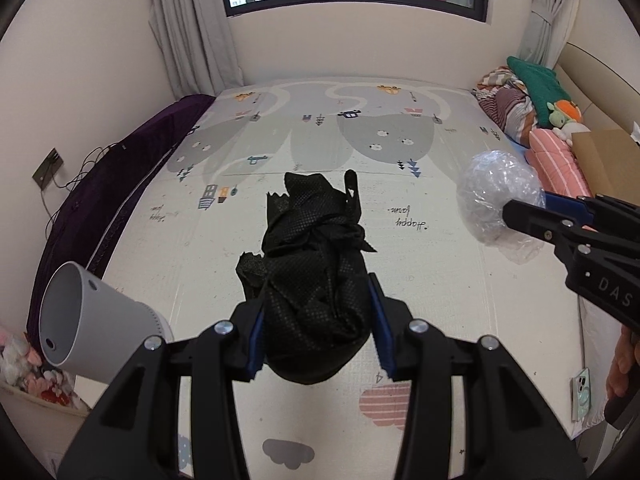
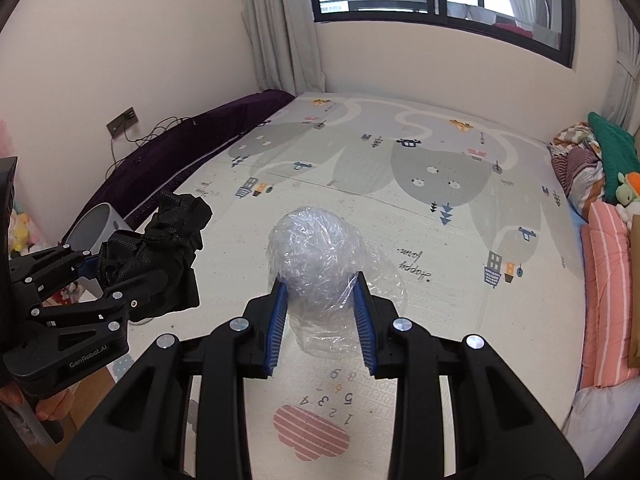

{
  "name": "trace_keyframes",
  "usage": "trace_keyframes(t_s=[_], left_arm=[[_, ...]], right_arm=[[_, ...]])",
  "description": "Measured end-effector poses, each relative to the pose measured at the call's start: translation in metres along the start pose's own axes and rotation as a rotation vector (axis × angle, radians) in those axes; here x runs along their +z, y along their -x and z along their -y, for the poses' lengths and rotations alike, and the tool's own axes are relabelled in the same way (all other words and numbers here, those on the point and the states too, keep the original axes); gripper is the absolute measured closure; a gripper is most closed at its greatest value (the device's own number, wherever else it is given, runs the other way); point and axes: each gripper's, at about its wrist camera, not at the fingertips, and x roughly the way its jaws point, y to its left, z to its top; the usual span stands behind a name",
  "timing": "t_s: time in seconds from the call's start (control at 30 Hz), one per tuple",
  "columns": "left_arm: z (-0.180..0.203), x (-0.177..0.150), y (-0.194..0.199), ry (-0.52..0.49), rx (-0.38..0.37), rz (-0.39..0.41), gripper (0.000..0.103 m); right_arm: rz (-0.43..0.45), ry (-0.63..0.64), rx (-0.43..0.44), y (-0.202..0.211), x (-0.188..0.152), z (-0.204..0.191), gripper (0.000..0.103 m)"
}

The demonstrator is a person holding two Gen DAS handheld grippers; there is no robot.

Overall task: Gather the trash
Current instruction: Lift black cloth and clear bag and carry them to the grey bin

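Note:
My left gripper (image 1: 318,320) is shut on a crumpled black mesh cloth (image 1: 316,264) and holds it above the play mat; the cloth also shows in the right wrist view (image 2: 160,256). My right gripper (image 2: 320,312) is shut on a ball of clear bubble wrap (image 2: 316,252) above the mat; the ball shows at the right of the left wrist view (image 1: 500,196). A white trash bin (image 1: 84,320) stands tilted in view at the lower left, left of the left gripper; part of it shows behind the cloth in the right wrist view (image 2: 96,228).
A patterned play mat (image 1: 320,140) covers the floor. A purple cloth (image 1: 120,184) lies along the left wall, with a socket and cables. Pillows, blankets and a cardboard box (image 1: 608,164) lie at the right. A phone (image 1: 582,396) lies at the mat's right edge.

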Motion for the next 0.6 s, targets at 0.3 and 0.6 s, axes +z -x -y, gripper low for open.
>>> trace_keyframes(t_s=[0.3, 0.6], left_arm=[[-0.100, -0.037, 0.054, 0.102, 0.071, 0.033, 0.059], [-0.239, -0.075, 0.090, 0.121, 0.096, 0.044, 0.059]], right_arm=[[0.032, 0.116, 0.068, 0.014, 0.016, -0.116, 0.073], [0.034, 0.113, 0.109, -0.009, 0.020, -0.270, 0.073]])
